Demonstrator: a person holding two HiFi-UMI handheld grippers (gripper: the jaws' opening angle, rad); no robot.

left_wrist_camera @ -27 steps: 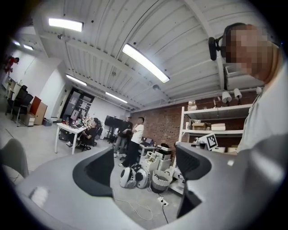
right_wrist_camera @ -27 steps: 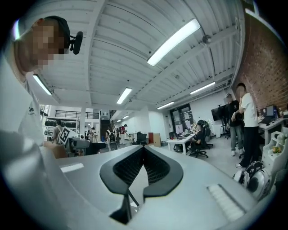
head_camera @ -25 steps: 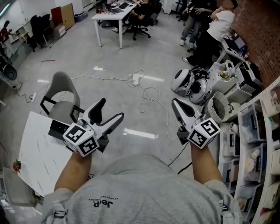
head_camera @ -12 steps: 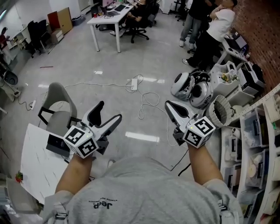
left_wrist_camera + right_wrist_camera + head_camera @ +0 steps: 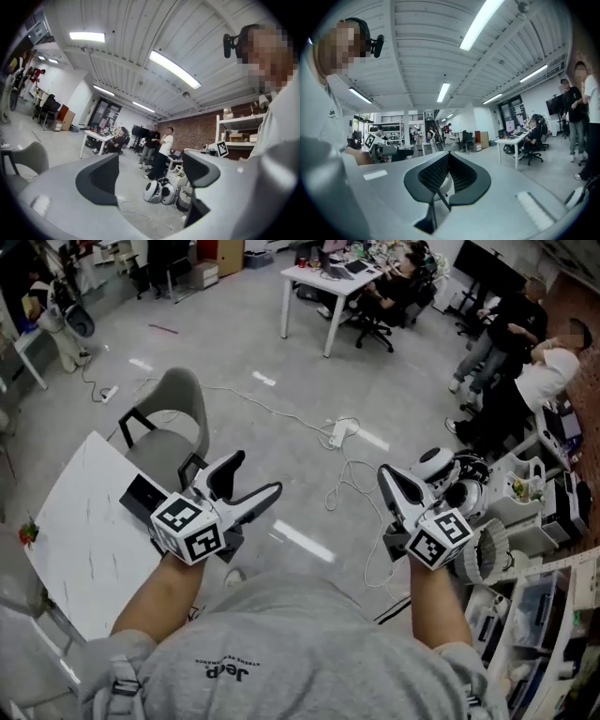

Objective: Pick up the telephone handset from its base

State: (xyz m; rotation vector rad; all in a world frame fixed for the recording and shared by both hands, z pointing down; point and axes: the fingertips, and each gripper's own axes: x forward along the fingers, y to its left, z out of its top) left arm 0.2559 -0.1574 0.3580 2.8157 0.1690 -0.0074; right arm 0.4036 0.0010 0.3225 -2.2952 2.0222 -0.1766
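Pre-approach: we are holding grey left tool (image 5: 253, 474) released and grey right tool (image 5: 386, 474) clenched empty. Next, likely reaching black box (image 5: 141, 495) (telephone?) on white counter (image 5: 84, 512), 9 o'clock.

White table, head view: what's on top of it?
A dark boxy object sits near an edge of the white table. The left gripper, jaws open, covers part of it, so whether it is the telephone cannot be told.

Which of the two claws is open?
The left gripper: its jaws stand wide apart, with nothing between them. The right gripper has its jaws pressed together.
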